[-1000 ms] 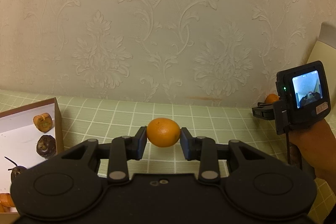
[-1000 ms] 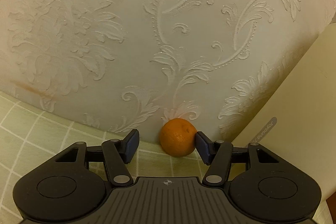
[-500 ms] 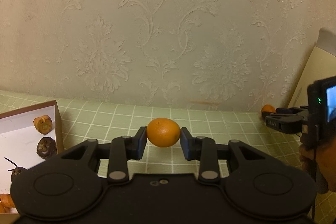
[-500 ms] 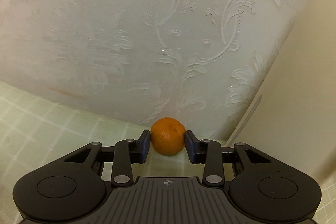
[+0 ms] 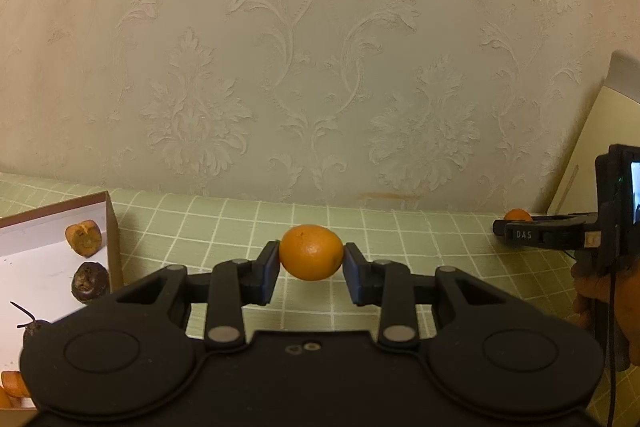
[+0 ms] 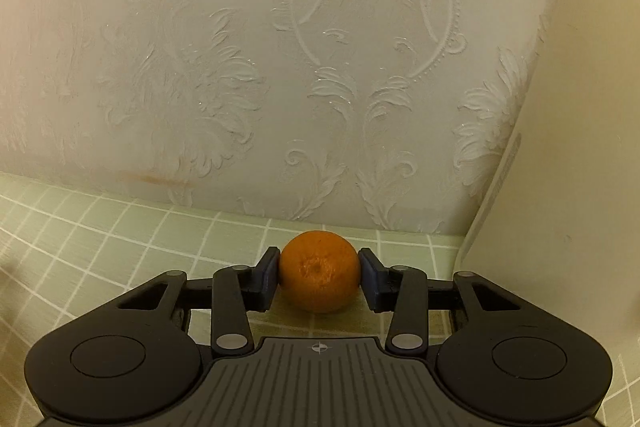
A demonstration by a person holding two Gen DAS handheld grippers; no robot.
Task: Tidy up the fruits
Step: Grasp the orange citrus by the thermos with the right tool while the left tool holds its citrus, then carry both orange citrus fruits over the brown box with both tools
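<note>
My left gripper (image 5: 311,261) is shut on a smooth oval orange (image 5: 310,247) and holds it above the green checked tablecloth (image 5: 420,243). In the right wrist view a dimpled mandarin (image 6: 318,271) sits between the blue pads (image 6: 269,273) of my right gripper (image 6: 319,269), close to the wall. Both pads touch it, though the jaws are opening slightly. From the left wrist view the right gripper (image 5: 504,227) shows at the far right, in a person's hand (image 5: 600,287), with the mandarin (image 5: 518,215) at its tips.
A brown box with a white floor (image 5: 111,227) stands at the left and holds a halved orange-brown fruit (image 5: 82,237), a dark round fruit (image 5: 90,281) and other pieces. Embossed wallpaper (image 5: 320,67) backs the table. A cream panel (image 6: 560,147) rises at the right.
The right gripper's wide jaws closed onto the mandarin. It swung and shifted rightward in the left wrist view. The left gripper and its orange stayed put.
</note>
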